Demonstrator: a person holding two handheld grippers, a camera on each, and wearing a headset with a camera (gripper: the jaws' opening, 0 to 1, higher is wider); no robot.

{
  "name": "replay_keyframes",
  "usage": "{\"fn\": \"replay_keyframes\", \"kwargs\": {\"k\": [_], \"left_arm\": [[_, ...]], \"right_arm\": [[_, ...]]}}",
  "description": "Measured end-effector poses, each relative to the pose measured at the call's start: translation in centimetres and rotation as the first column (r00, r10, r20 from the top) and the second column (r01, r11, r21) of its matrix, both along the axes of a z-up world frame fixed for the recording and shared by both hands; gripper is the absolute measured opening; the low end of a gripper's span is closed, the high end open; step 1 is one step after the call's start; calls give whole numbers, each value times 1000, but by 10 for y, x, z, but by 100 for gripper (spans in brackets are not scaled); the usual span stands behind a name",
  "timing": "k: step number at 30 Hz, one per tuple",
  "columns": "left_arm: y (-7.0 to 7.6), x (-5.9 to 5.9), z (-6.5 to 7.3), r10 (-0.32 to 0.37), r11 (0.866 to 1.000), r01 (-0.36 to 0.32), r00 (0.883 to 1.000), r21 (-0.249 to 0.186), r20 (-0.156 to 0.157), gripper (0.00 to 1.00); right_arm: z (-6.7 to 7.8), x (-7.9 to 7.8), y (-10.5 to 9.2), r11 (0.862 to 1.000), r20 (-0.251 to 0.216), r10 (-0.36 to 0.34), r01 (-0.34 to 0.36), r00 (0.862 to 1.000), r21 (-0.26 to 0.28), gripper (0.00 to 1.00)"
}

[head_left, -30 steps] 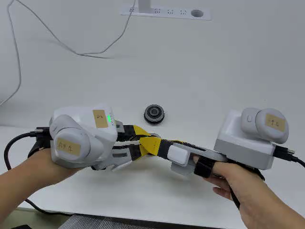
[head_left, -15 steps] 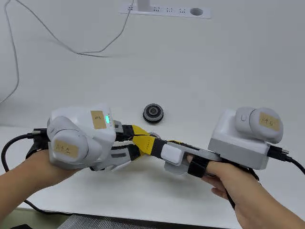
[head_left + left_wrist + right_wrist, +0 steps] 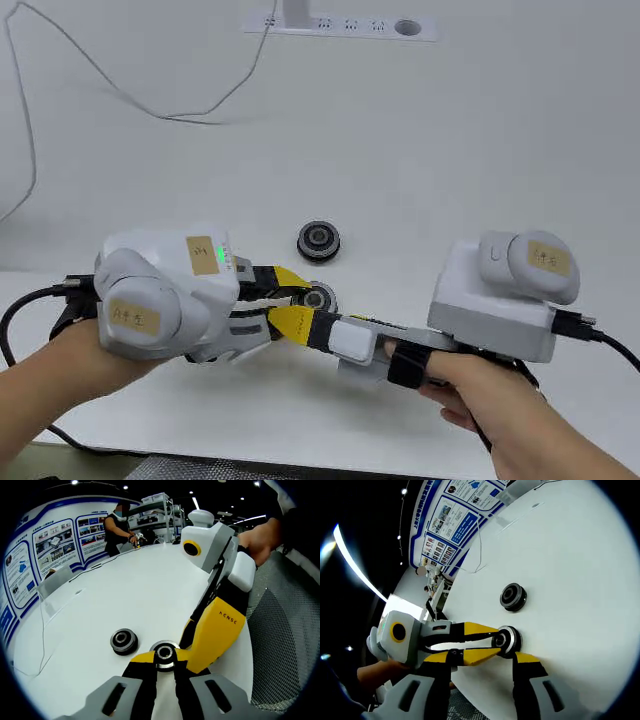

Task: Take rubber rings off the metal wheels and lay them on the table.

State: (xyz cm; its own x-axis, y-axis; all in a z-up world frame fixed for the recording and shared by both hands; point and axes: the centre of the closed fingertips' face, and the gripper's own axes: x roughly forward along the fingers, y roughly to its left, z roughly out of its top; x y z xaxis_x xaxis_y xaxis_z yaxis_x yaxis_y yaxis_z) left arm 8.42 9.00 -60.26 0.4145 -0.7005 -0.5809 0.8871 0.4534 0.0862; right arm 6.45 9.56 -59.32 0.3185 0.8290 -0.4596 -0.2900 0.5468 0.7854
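Note:
A small metal wheel [image 3: 318, 297] with a dark rim sits clamped between the yellow-tipped jaws of my left gripper [image 3: 303, 290]. In the left gripper view the wheel [image 3: 164, 655] faces the camera, with the left gripper [image 3: 164, 661] shut across it. My right gripper [image 3: 293, 322] reaches in from the right, just below and beside that wheel. In the right gripper view the wheel [image 3: 506, 639] lies just past the right gripper [image 3: 492, 661], whose jaws stand apart. A second wheel [image 3: 318, 240] with its black rubber ring lies flat on the table behind.
The white table [image 3: 450, 150] stretches away behind the wheels. A power strip [image 3: 340, 24] lies at the far edge, and a grey cable [image 3: 130, 100] trails from it to the left. A person stands far off [image 3: 120, 527].
My right gripper has slid left and lower, so its jaws now lie under the left gripper's tips. The held wheel, hidden before, now shows between them.

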Motion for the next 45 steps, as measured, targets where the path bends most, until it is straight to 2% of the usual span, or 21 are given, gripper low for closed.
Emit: {"fn": "replay_keyframes", "kwargs": {"k": [7, 13, 16, 26, 38, 45], "left_arm": [[0, 1, 0, 6, 1000, -6, 1000, -2, 1, 12], [0, 1, 0, 9, 1000, -9, 1000, -2, 1, 12], [0, 2, 0, 8, 1000, -8, 1000, -2, 0, 12], [0, 1, 0, 6, 1000, -6, 1000, 0, 2, 12], [0, 0, 0, 6, 1000, -6, 1000, -1, 2, 12], [0, 0, 0, 5, 1000, -5, 1000, 0, 3, 12]], "right_arm": [[0, 2, -2, 1000, 13, -16, 16, 1000, 11, 48], [0, 11, -5, 996, -6, -74, 74, 997, 45, 47], [3, 18, -8, 992, 3, -108, 108, 994, 64, 47], [3, 18, -8, 990, -7, -118, 118, 993, 82, 46], [1, 24, -12, 988, 1, -132, 132, 991, 74, 39], [-10, 27, -18, 992, 4, -122, 122, 993, 24, 24]]}}
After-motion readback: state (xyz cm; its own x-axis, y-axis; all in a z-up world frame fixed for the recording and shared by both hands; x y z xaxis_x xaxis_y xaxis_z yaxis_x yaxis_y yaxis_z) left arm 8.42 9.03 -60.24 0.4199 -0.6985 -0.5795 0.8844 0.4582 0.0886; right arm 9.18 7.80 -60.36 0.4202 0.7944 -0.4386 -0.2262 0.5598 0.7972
